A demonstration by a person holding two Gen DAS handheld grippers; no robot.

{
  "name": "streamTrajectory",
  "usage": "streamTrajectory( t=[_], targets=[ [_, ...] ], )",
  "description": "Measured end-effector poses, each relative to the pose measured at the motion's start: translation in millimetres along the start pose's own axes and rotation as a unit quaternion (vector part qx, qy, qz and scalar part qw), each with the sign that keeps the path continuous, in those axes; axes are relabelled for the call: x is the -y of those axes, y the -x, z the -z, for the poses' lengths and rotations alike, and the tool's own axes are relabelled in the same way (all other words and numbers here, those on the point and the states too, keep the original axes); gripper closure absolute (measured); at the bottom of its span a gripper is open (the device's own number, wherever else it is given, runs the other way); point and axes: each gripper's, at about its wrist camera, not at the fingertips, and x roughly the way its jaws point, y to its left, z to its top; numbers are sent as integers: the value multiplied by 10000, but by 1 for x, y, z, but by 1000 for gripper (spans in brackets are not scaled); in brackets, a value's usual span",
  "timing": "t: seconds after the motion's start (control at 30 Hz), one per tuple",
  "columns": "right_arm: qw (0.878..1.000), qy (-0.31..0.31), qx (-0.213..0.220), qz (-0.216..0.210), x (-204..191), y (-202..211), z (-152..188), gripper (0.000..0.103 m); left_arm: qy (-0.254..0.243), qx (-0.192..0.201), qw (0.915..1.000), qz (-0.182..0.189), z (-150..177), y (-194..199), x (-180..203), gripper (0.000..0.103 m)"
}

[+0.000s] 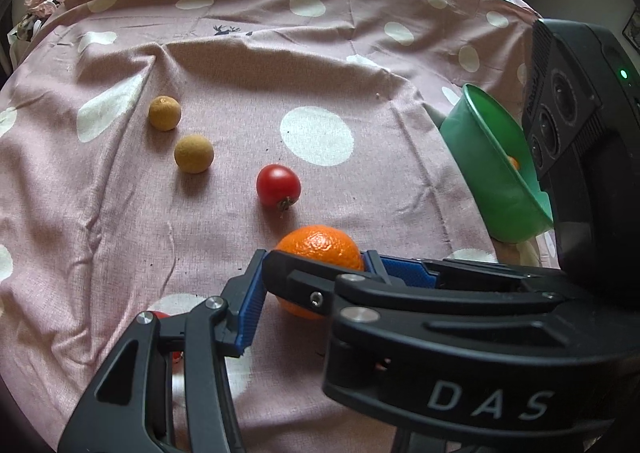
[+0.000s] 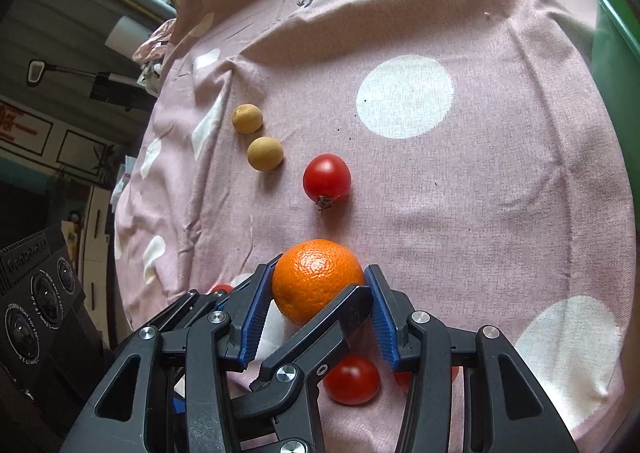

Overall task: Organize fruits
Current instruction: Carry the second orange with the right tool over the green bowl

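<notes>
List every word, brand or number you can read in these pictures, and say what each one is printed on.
"DAS": white letters on the black body of the gripper in the left wrist view.
"STEREO RIGHT FOV 170": small ring text around a lens of the black camera unit at the left edge of the right wrist view; partly legible only.
Raised brand lettering along that unit's top edge: too blurred to read.
Red characters on a wall sign: too blurred to read.

Pink dotted cloth [image 1: 360, 193] bears orange [image 1: 320, 247], tomatoes [image 1: 278, 185], bowl [image 1: 492, 173].

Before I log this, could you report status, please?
Right gripper shut on orange. Left gripper close alongside, state unclear. Green bowl far right.
</notes>
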Motion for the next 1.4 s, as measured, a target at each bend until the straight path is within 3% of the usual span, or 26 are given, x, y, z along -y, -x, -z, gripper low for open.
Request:
streamTrajectory(
  t=[0.33,0.47,0.77,1.4],
  targets=[
    [9947,375,959,48,-8,69,8,54,-498,1066,9929,149,-9,43,47,57],
    [9899,435,1349,25,-7,95,7,54,-740,1296,9886,214,-16,53,68,57],
    [9805,303,1940,93,11,141,8,54,-1195,1499,9807,388,-28,58,116,57],
    [9666,-276,2548,66,71,197,14,54,-1863,1465,9691,691,-41,40,194,57]
  ],
)
